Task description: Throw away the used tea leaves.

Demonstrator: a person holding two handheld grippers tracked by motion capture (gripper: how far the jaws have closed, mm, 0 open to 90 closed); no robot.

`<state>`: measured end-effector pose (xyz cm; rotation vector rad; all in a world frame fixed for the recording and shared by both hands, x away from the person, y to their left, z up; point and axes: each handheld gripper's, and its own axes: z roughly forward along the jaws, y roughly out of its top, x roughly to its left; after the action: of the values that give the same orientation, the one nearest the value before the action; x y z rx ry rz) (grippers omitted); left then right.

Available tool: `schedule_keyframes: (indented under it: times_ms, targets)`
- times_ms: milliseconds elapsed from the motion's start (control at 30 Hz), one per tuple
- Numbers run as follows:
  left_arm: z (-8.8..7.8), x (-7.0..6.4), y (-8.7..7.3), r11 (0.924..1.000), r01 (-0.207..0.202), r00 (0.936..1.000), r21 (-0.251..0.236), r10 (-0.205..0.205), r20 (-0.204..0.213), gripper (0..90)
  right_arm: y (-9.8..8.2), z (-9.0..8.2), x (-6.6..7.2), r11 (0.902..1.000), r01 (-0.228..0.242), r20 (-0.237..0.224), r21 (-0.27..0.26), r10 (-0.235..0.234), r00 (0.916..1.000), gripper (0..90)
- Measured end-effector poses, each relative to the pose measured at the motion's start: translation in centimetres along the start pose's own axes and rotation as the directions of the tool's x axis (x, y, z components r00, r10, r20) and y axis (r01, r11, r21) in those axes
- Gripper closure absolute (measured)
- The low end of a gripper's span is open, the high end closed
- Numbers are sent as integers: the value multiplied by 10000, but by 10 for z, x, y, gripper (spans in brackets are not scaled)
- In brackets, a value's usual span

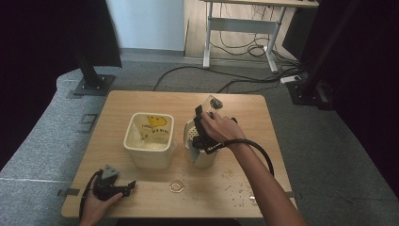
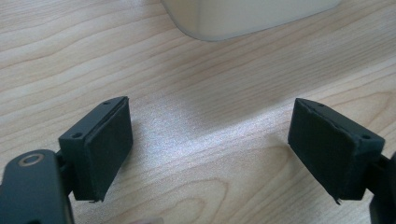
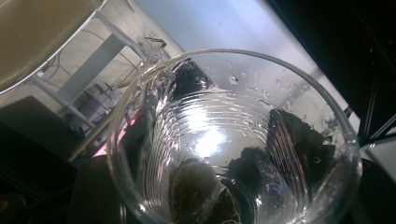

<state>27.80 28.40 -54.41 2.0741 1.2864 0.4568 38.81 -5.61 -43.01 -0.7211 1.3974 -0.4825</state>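
High view: the jaws of the left gripper (image 1: pixel 128 187) lay spread and empty on the wooden table (image 1: pixel 141 101), held by a hand at the near edge. The right gripper (image 1: pixel 203 117) clasped a clear plastic cup (image 1: pixel 212 102), tilted above a pale round container (image 1: pixel 201 148). Left of that stood a cream square tub (image 1: pixel 149 139) with a yellow-printed bag inside. Crumbs were scattered on the wood near the right forearm. Grey carpet, cables and a white desk frame lay beyond.

Left gripper view: two matte black padded jaws stood wide apart over glossy, pale wood grain; the tub's rounded corner (image 2: pixel 243 18) lay ahead of them.

Right gripper view: the ribbed, transparent cup (image 3: pixel 233 140) was seen from its open rim, wet droplets on its wall, dark jaw shapes showing through its sides and a brownish lump at its bottom.
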Motion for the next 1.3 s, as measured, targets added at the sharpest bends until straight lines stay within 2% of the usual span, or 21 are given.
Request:
schedule_keyframes:
  times_ms: [67, 133, 167, 200, 267, 300, 400, 433, 500, 533, 567, 633, 667, 767, 867, 900, 1033, 1100, 1200, 1267, 1300]
  targets:
    - [0, 0, 0, 10000, -11, 10000, 12, 11, 4, 135, 3, 0, 2, 9997, 224, -170, -79, -226, 9996, 369]
    - [0, 0, 0, 10000, -29, 10000, 9, 29, 10, 135, 1, 2, 1, 9998, -162, -162, 104, 164, 9997, 369]
    - [0, 0, 0, 10000, -20, 10000, 7, 20, 5, 135, 1, 2, 1, 9999, -110, -166, 124, 112, 9998, 370]
    - [0, 0, 0, 10000, -19, 10000, 20, 19, -4, 135, 2, 0, 4, 9988, 486, -77, 92, -485, 9988, 372]
    - [0, 0, 0, 10000, -37, 10000, 21, 38, -22, 135, 2, -1, 4, 9984, 549, 65, 145, -550, 9985, 373]
    - [0, 0, 1, 10000, -8, 10000, 28, 8, -26, 135, 0, 0, -1, 9995, 82, -4, 299, -82, 10000, 375]
    - [0, 0, 1, 10000, -28, 10000, 40, 28, -27, 135, 3, -1, 2, 9975, 690, 63, 177, -691, 9976, 375]
    - [0, 0, 0, 10000, -34, 10000, 26, 34, -9, 135, -3, 1, -2, 9989, 212, 71, 418, -215, 9997, 377]
    - [0, 0, 0, 10000, -15, 10000, 24, 15, -6, 135, -5, 2, -3, 9983, 135, 52, 572, -138, 9999, 378]
    - [0, 0, 1, 10000, 15, 10000, 28, -15, -2, 135, -1, -1, -1, 9976, 606, -51, 319, -605, 9982, 378]
    - [0, 0, 1, 10000, 15, 10000, 33, -15, -7, 135, -1, -1, -1, 9976, 606, -51, 319, -605, 9982, 378]
    - [0, 0, 1, 10000, -16, 10000, 32, 16, -9, 135, 1, -2, -1, 9986, 457, -97, 279, -455, 9989, 379]
    - [0, 0, 0, 10000, -22, 10000, 30, 22, 4, 135, 0, -1, -2, 9993, 143, -99, 344, -139, 9999, 379]
    - [0, 1, 0, 10000, -5, 10000, 22, 5, 18, 135, 1, 0, -2, 9995, 140, -140, 298, -135, 9998, 380]
    - [0, 1, 0, 10000, 6, 10000, 24, -6, 41, 135, 1, -1, -2, 9997, -129, -154, 230, 133, 9998, 384]
    - [0, 1, 0, 10000, 6, 10000, 22, -6, 30, 135, -1, -1, -3, 9985, -465, -128, 272, 468, 9988, 388]
    - [0, 0, 0, 10000, -11, 10000, 25, 11, 12, 135, -1, -1, -4, 9978, -616, -131, 230, 620, 9980, 396]
    - [0, 1, 0, 10000, 3, 10000, 22, -3, 27, 135, -1, -2, -4, 9956, -921, -179, 152, 924, 9956, 406]
    - [0, 1, 0, 10000, 10, 10000, 15, -10, 41, 135, -3, -4, -3, 9799, -1997, -405, 22, 1996, 9790, 411]
    - [0, 1, 0, 10000, -3, 10000, 16, 3, 41, 135, -3, -4, -2, 9752, -2213, -491, 42, 2212, 9740, 411]
    - [0, 1, 0, 10000, -4, 10000, 15, 4, 43, 135, -5, -5, -2, 9660, -2587, -589, -39, 2580, 9643, 411]
